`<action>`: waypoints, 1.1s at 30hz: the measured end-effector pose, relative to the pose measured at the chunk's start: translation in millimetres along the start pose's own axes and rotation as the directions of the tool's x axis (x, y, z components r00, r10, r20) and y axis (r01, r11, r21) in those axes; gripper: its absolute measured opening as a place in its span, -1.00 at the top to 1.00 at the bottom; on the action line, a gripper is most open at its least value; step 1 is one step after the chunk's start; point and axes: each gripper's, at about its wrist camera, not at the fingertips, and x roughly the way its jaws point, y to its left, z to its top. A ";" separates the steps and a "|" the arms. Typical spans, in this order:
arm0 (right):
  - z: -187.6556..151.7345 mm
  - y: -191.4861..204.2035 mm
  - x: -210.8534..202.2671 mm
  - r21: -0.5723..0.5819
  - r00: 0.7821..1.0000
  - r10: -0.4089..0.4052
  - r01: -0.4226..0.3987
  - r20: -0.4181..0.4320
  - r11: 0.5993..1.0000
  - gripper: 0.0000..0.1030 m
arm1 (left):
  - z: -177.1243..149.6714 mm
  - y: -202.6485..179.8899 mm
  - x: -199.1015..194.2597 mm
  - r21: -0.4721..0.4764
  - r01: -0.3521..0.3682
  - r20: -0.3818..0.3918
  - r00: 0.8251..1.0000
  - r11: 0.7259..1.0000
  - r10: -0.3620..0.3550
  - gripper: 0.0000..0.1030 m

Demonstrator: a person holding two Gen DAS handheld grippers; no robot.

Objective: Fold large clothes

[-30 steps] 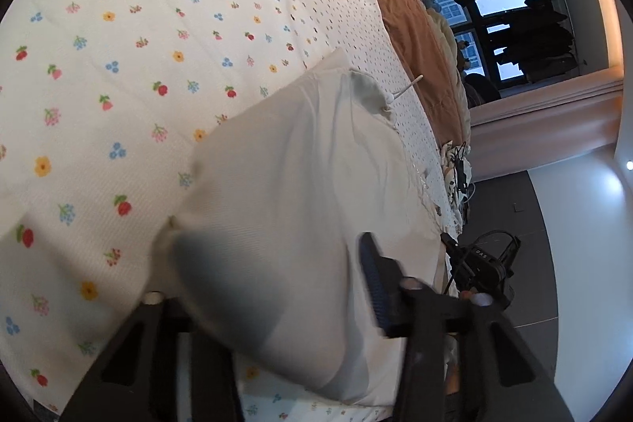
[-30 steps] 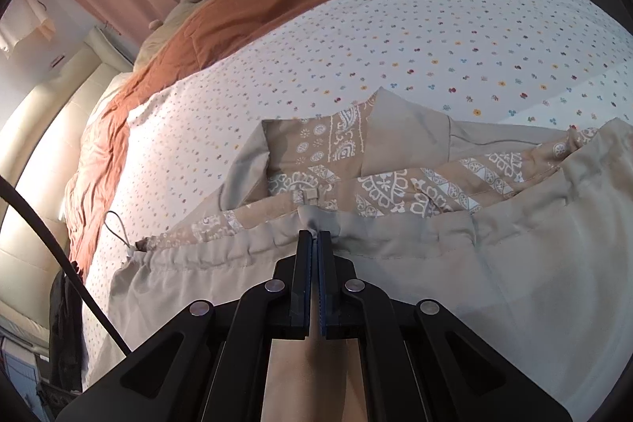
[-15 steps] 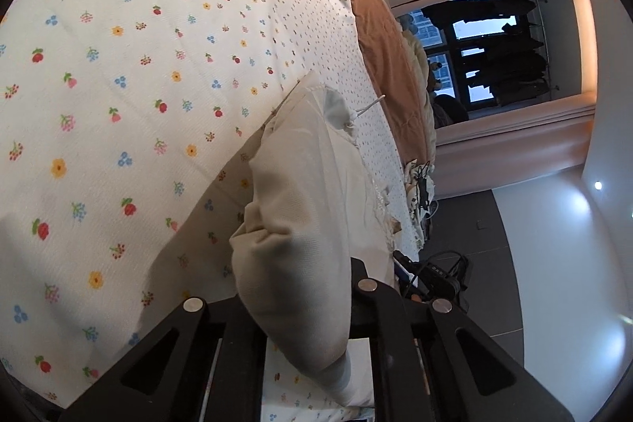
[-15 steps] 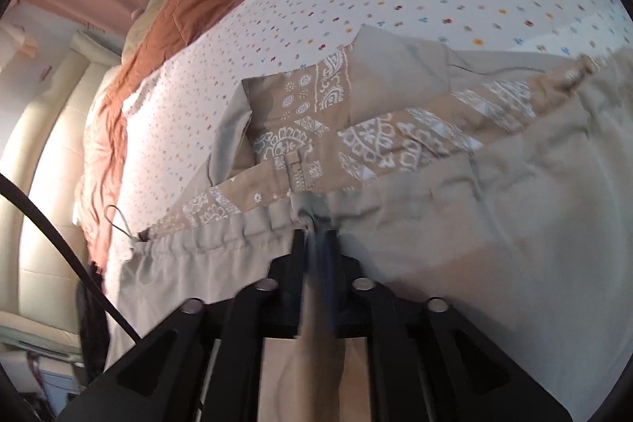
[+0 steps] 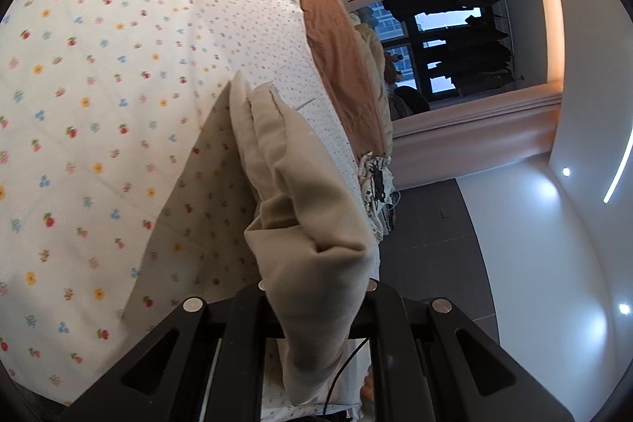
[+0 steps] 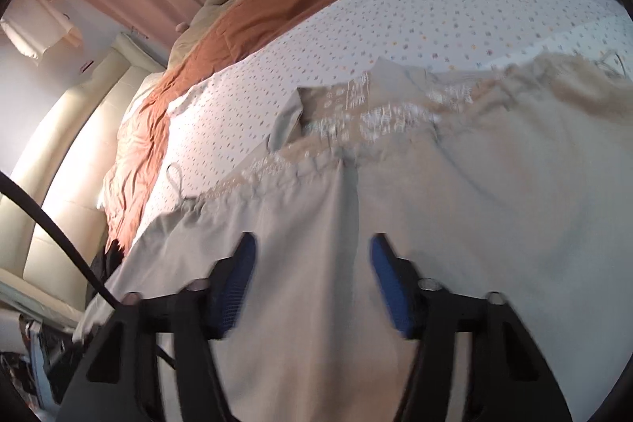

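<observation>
Since a second ago the right gripper (image 6: 312, 275) has let go of the waistband and its jaws are opening, blue pads apart over flat beige cloth, nothing pressed between them. Meanwhile the left gripper (image 5: 316, 299) has closed on a bunched fold of the beige garment (image 5: 304, 208) and raised it, so the cloth now stands in a ridge above the floral bedsheet (image 5: 99, 113). From the right wrist view the garment (image 6: 455, 224) lies spread on the bed, its patterned lining showing at the waistband (image 6: 356, 129). Bare sheet stretches beyond it toward the rust blanket (image 6: 277, 10). The bed's edge drops to dark floor (image 5: 435, 224) close beside the lifted fold.
</observation>
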 end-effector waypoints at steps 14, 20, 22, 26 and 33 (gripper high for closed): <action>-104.4 3.0 -46.5 -0.047 0.995 -0.077 0.075 -0.060 0.996 0.54 | 8.3 -55.3 20.5 0.101 0.069 -0.049 0.997 0.993 -0.064 0.78; -131.4 6.2 -44.2 -0.052 0.988 -0.117 0.112 -0.097 0.992 0.54 | 0.1 -87.1 34.9 0.163 0.090 -0.082 0.994 0.982 -0.077 0.78; -132.7 2.8 -46.2 -0.027 0.989 -0.104 0.102 -0.108 0.994 0.54 | -3.9 -99.4 41.3 0.179 0.095 -0.094 0.992 0.979 -0.079 0.79; -133.6 -8.9 -53.8 0.031 0.989 -0.056 0.061 -0.137 0.998 0.54 | -13.9 -129.0 52.7 0.224 0.119 -0.122 0.988 0.967 -0.093 0.79; -111.5 -48.3 -106.1 0.129 0.996 0.071 -0.064 -0.050 0.990 0.53 | -38.2 -180.6 74.5 0.285 0.167 -0.174 0.977 0.944 -0.120 0.79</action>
